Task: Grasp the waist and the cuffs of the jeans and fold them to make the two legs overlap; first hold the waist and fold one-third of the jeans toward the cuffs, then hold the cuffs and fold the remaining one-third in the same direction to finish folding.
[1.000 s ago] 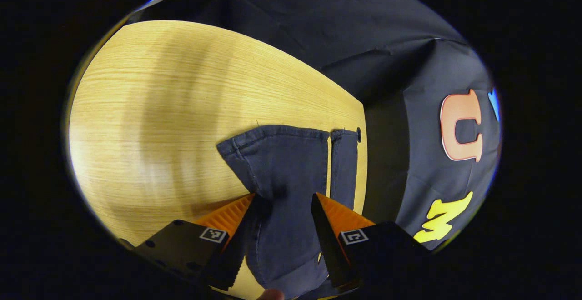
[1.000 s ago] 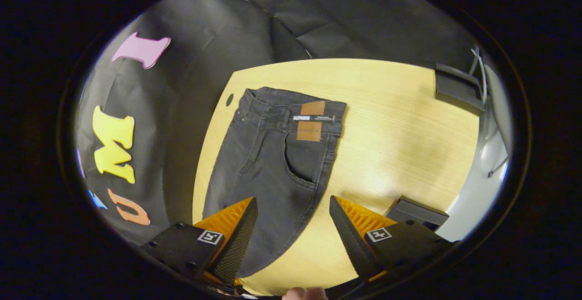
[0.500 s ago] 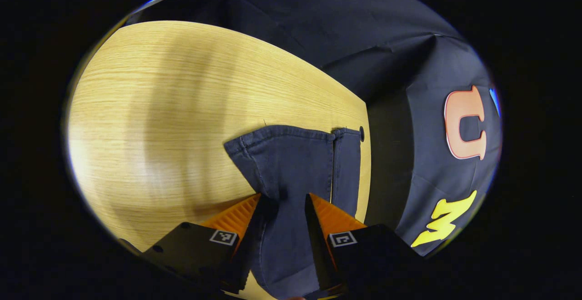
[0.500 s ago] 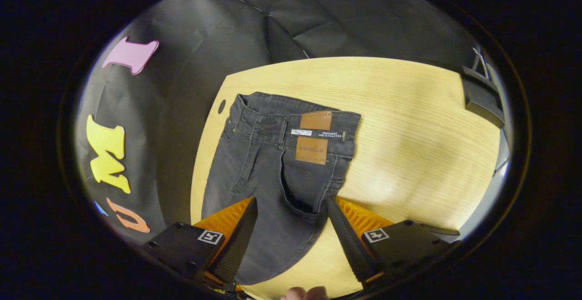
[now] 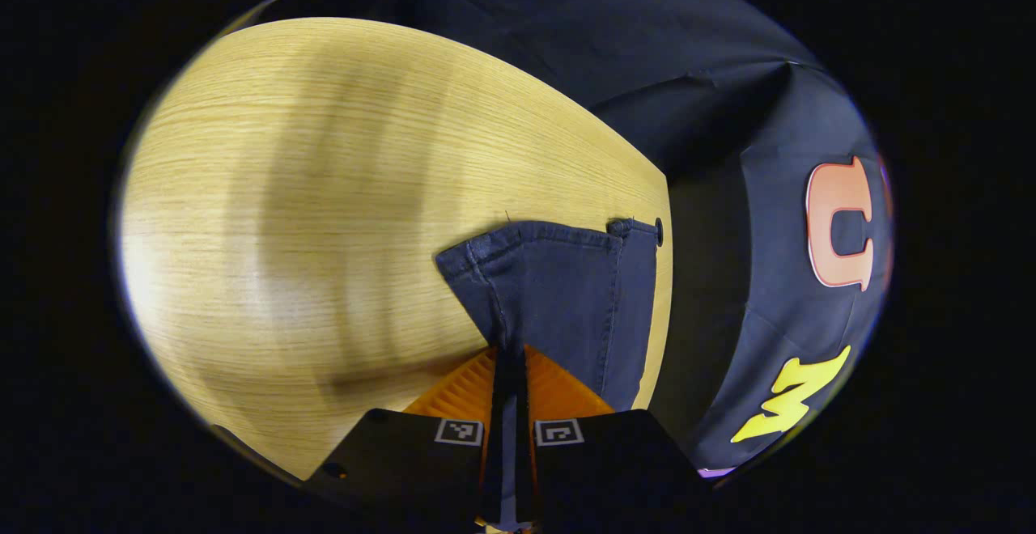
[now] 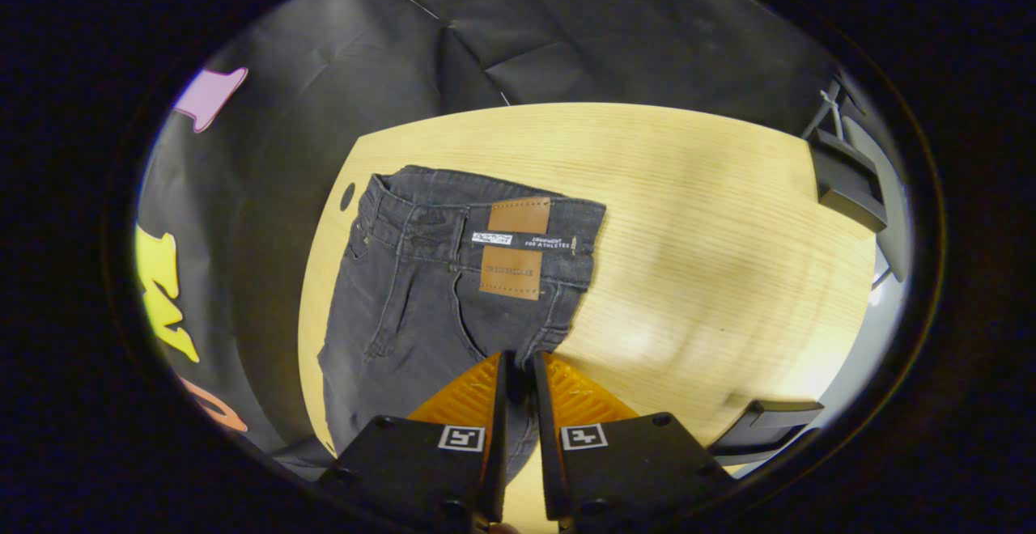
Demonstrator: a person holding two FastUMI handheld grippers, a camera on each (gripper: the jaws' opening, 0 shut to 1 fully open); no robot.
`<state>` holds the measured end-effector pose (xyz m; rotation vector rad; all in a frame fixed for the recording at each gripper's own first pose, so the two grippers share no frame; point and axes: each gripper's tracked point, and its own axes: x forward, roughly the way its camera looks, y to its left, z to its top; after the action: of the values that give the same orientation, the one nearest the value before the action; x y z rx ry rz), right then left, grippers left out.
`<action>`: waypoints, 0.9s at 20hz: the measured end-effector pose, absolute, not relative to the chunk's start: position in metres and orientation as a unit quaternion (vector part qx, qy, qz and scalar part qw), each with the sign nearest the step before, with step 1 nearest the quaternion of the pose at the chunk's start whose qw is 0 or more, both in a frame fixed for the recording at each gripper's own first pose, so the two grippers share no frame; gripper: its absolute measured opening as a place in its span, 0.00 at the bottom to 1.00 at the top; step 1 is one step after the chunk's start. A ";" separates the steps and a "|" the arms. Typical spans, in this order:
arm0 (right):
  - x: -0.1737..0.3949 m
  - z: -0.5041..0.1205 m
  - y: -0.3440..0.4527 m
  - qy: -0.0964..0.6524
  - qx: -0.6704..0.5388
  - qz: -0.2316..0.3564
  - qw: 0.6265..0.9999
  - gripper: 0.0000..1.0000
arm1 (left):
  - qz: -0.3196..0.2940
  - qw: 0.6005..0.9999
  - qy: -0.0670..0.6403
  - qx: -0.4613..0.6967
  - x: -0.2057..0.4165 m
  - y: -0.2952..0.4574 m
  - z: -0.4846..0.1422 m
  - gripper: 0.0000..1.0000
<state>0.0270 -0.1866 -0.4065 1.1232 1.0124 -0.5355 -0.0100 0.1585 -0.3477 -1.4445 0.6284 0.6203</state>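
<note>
At your left gripper [image 5: 510, 364], the orange fingers are pressed together on a pinch of denim at the leg's near edge, with the cuffs [image 5: 558, 235] lying just ahead of the tips by the table's [image 5: 283, 194] corner. The jeans [image 6: 429, 299] run lengthwise from that hand to the other, along the table's edge beside the black cloth. Your right gripper [image 6: 518, 368] is likewise clamped on fabric, at the outer side seam just below the waist [image 6: 486, 218], which lies flat ahead of it with its brown patches up.

So each hand holds its own end, and both pinch the same long side. I judge the coming move to be carrying that side across the long axis, to lay one leg on the other.

Your left gripper view gives you the hems, one leg beside the other. Your right gripper view gives you the waistband, pocket and the open table beyond.
</note>
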 end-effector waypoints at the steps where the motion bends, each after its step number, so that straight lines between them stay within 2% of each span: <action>1: 0.028 -0.410 -0.183 0.455 0.511 -0.242 0.689 0.20 | 0.276 0.661 0.280 -0.639 -0.010 0.158 -0.349 0.08; 2: 0.031 -0.410 -0.182 0.458 0.518 -0.243 0.680 0.01 | 0.278 0.659 0.283 -0.639 -0.010 0.158 -0.349 0.06; 3: 0.029 -0.404 -0.183 0.458 0.522 -0.241 0.678 0.04 | 0.279 0.656 0.289 -0.639 -0.013 0.158 -0.347 0.06; 6: 0.027 -0.385 -0.186 0.453 0.524 -0.217 0.688 0.01 | 0.284 0.650 0.320 -0.628 -0.025 0.156 -0.343 0.04; 13: 0.037 -0.308 -0.180 0.419 0.530 -0.154 0.721 0.00 | 0.269 0.632 0.307 -0.659 -0.011 0.149 -0.282 0.04; 14: 0.041 -0.297 -0.179 0.414 0.531 -0.146 0.724 0.04 | 0.265 0.634 0.307 -0.659 -0.009 0.149 -0.272 0.04; 15: 0.048 -0.286 -0.178 0.410 0.531 -0.137 0.729 0.01 | 0.261 0.637 0.308 -0.657 -0.006 0.152 -0.261 0.04; 18: 0.064 -0.261 -0.178 0.406 0.522 -0.117 0.741 0.00 | 0.244 0.649 0.307 -0.652 0.013 0.159 -0.231 0.04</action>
<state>0.0641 -0.1779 -0.2611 1.1452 0.8900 -0.2560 0.0130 0.1586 -0.2310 -1.4825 0.6985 0.5551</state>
